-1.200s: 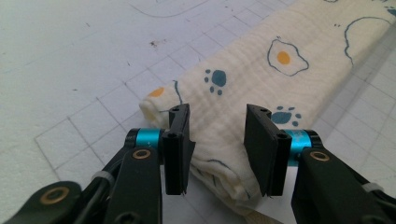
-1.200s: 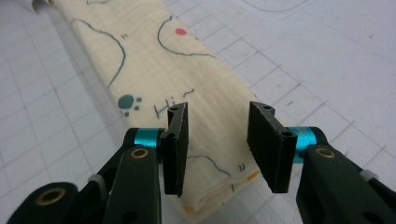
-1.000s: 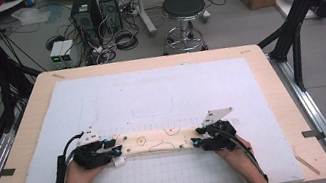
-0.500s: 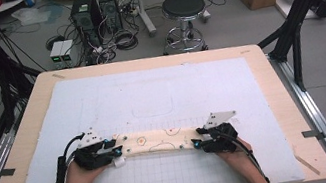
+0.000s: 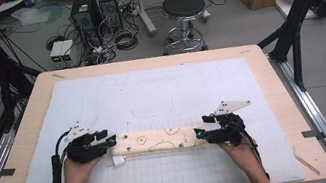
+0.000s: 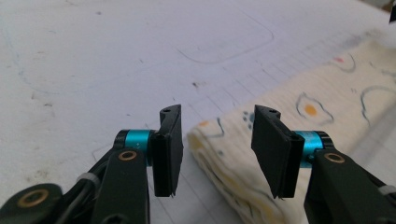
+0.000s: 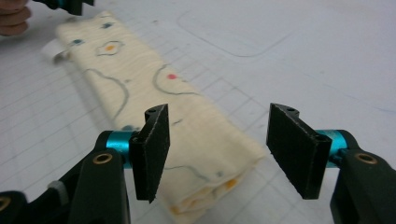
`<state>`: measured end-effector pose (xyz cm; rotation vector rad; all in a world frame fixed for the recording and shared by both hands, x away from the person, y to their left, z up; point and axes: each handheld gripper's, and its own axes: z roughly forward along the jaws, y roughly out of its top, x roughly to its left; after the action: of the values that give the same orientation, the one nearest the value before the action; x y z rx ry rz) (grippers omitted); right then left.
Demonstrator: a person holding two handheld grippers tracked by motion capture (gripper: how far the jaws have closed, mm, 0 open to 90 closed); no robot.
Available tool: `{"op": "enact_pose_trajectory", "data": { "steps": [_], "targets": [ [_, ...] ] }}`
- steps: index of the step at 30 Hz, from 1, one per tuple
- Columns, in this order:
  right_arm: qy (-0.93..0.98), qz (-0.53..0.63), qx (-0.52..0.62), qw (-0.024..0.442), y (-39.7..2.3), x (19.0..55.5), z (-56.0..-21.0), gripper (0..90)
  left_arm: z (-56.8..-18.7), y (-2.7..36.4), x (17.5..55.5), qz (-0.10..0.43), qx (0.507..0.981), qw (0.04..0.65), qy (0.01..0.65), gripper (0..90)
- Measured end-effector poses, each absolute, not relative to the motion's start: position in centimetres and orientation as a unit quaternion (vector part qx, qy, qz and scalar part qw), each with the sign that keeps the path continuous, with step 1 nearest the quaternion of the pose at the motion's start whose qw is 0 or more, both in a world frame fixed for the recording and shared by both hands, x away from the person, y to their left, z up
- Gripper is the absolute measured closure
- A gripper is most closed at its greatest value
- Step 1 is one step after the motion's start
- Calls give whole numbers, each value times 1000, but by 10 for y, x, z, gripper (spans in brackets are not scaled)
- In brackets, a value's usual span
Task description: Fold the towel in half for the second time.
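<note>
Folded cloth [image 5: 158,141] is lying flat near my edge of the white mat [image 5: 161,92], stretching left to right between my two hands. My left gripper [image 5: 109,142] is sitting at its left end, jaws just opening, pads standing clear of the fabric on either side. My right gripper [image 5: 200,134] is doing the same at the right end, released, the cloth's corner between its parted jaws. Farther off, a black stool [image 5: 181,7] is standing past the table.
</note>
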<state>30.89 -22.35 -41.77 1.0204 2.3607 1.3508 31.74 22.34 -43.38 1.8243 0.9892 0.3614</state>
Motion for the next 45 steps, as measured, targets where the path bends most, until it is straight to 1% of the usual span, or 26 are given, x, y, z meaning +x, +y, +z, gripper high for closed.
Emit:
{"op": "enact_pose_trajectory", "data": {
  "steps": [1,3,7,14,17,19,20,24,27,30,33,38,43,45],
  "targets": [
    [803,464,356,116,-225,312,-419,405,-434,223,319,151,748,496,414,543],
    [794,465,379,95,-228,320,-423,422,-435,222,322,148,745,498,418,571],
    [793,454,400,66,-230,327,-431,437,-441,222,326,127,758,474,429,579],
    [801,434,409,54,-228,331,-438,489,-446,219,328,118,772,451,433,576],
    [805,427,410,42,-227,333,-442,534,-449,217,329,105,776,446,434,599],
    [808,426,407,33,-227,334,-444,587,-449,216,329,104,777,446,432,617],
    [810,423,406,31,-226,334,-444,603,-448,215,328,103,778,446,431,645],
    [816,416,399,32,-223,333,-445,648,-447,213,326,105,785,439,423,706],
    [819,417,392,26,-222,334,-445,732,-446,213,325,106,788,438,419,749],
    [823,416,385,28,-220,332,-444,788,-445,214,324,102,786,440,421,783],
    [825,414,383,32,-219,330,-442,802,-441,215,323,103,783,446,422,808],
    [825,415,381,40,-218,328,-433,810,-437,215,323,103,780,448,424,820],
    [824,412,384,55,-215,335,-421,814,-427,211,332,110,773,458,426,824],
    [823,412,387,60,-214,340,-417,814,-426,210,337,111,776,450,428,825]
  ]
}}
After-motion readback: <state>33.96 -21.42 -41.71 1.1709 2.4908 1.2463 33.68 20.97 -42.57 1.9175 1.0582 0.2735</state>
